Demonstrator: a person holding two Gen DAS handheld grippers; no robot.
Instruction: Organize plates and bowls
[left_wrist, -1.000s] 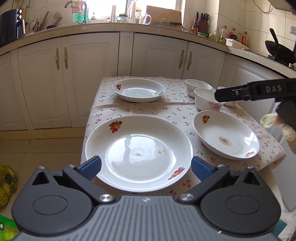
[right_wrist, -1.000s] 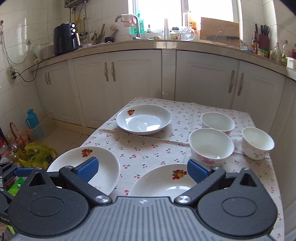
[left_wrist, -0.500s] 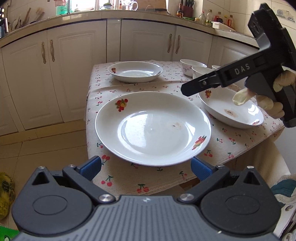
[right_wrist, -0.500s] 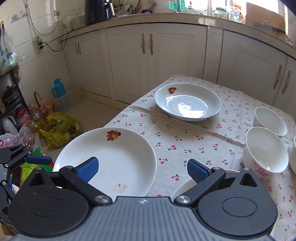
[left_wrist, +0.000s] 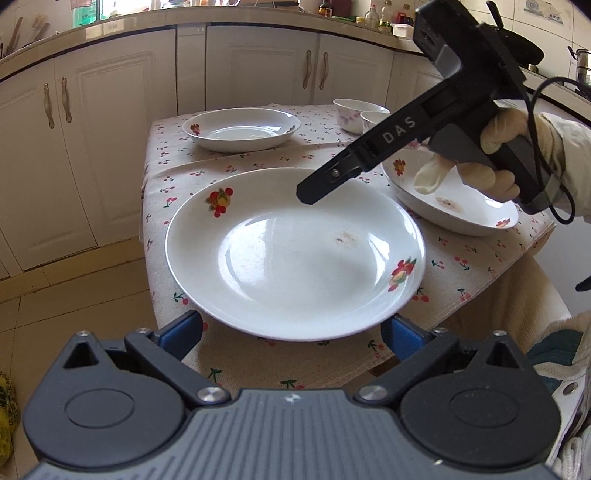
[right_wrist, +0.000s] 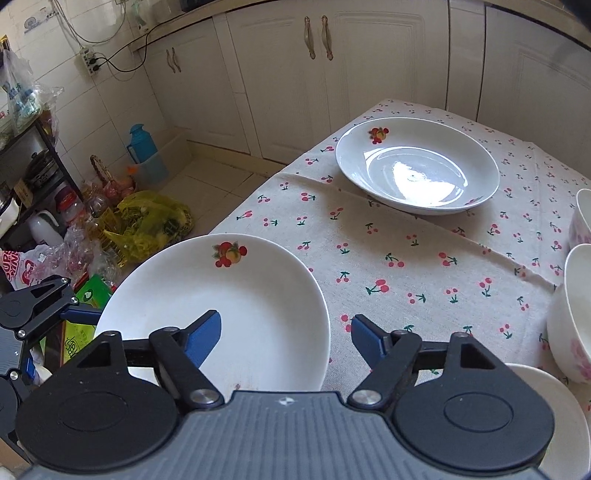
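A large white plate (left_wrist: 295, 254) with fruit prints lies at the near left corner of the table; it also shows in the right wrist view (right_wrist: 229, 302). My left gripper (left_wrist: 295, 332) is open, level with the plate's near rim. My right gripper (right_wrist: 286, 334) is open, straddling the plate's right rim; it shows from the side in the left wrist view (left_wrist: 314, 192). A second plate (left_wrist: 454, 199) lies at the right, a third plate (right_wrist: 417, 170) at the far side. White bowls (left_wrist: 354, 114) stand at the far right.
The table has a cherry-print cloth (right_wrist: 406, 258). White cabinets (left_wrist: 258, 70) stand behind it. Bags and bottles (right_wrist: 140, 221) and a blue flask (right_wrist: 142, 144) are on the floor to the left. The table's near edge (left_wrist: 295, 369) is just under my left gripper.
Both grippers have come closer to the large plate. My right gripper has swung left and down over the plate's right rim. The plates and bowls have not moved.
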